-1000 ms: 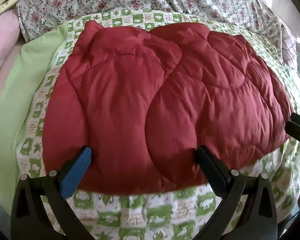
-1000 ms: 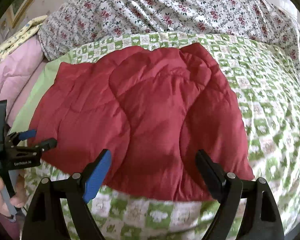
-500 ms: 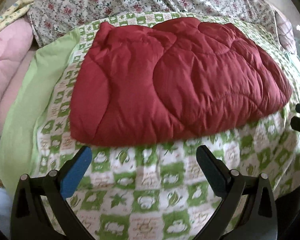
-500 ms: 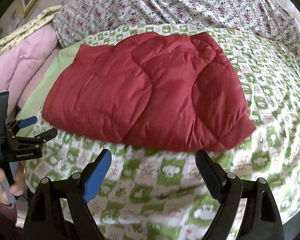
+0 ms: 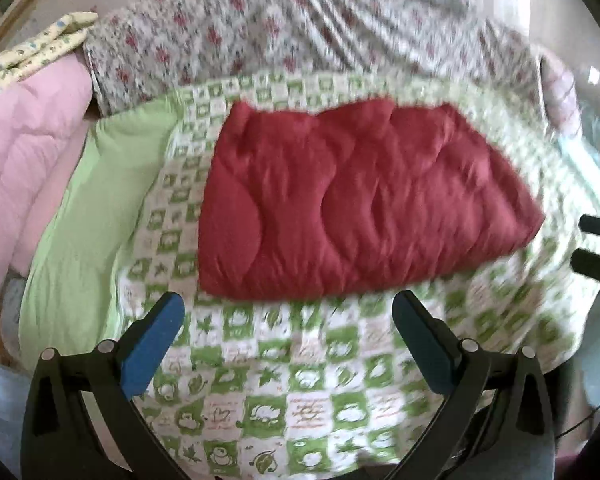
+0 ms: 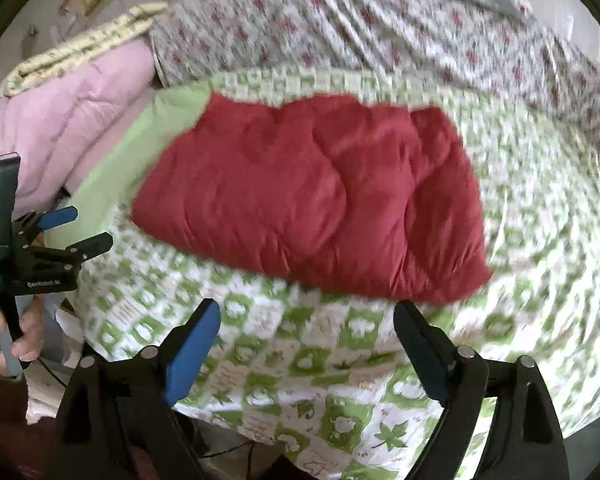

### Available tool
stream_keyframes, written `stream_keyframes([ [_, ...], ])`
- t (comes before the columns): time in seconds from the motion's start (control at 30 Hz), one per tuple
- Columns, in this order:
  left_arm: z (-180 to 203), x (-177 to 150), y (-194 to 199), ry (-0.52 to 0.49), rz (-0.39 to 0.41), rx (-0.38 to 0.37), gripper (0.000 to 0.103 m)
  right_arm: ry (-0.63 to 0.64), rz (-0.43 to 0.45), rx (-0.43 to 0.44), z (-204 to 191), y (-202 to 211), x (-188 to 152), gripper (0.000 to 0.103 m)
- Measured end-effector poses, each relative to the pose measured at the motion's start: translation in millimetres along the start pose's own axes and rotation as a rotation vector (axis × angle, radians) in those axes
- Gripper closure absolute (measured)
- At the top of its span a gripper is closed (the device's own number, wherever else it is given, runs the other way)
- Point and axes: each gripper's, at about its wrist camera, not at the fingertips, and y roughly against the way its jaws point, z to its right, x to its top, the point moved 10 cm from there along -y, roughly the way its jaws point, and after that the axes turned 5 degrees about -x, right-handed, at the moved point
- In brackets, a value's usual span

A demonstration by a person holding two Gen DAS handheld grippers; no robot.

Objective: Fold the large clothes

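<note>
Home bedroom — bed [image 5: 308,392] under patchwork quilt, floral bedding [image 6: 380,28], folded pink comforter [image 5: 24,152]

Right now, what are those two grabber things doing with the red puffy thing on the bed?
Nothing at the moment. A person holds a gripper in each hand, and both the left gripper and right gripper are open, holding nothing. The red quilted garment lies folded on the green checkered blanket, with neither gripper touching it. The pictures are blurry.
</note>
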Motion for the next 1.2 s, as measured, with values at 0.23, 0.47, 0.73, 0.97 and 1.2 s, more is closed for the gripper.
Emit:
stream_keyframes([
  [0.23, 8, 8, -11, -0.032, -0.006, 0.026, 0.0, -0.008, 0.035, -0.013, 3, -2, 23, 0.003],
  [0.47, 14, -3, -65, -0.015, -0.114, 0.056, 0.0, -0.045, -0.039, -0.017, 10, -47, 16, 0.003],
  [0.73, 13, 4, -78, -0.01, -0.121, 0.086, 0.0, -0.042, -0.092, -0.026, 9, -76, 16, 0.003],
  [0.97, 13, 12, -81, 0.042, -0.099, 0.092, 0.0, -0.065, -0.062, -0.088, 10, -84, 27, 0.003],
  [1.2, 18, 7, -85, 0.063, -0.105, 0.076, 0.0, -0.081, -0.053, -0.136, 14, -92, 30, 0.003],
])
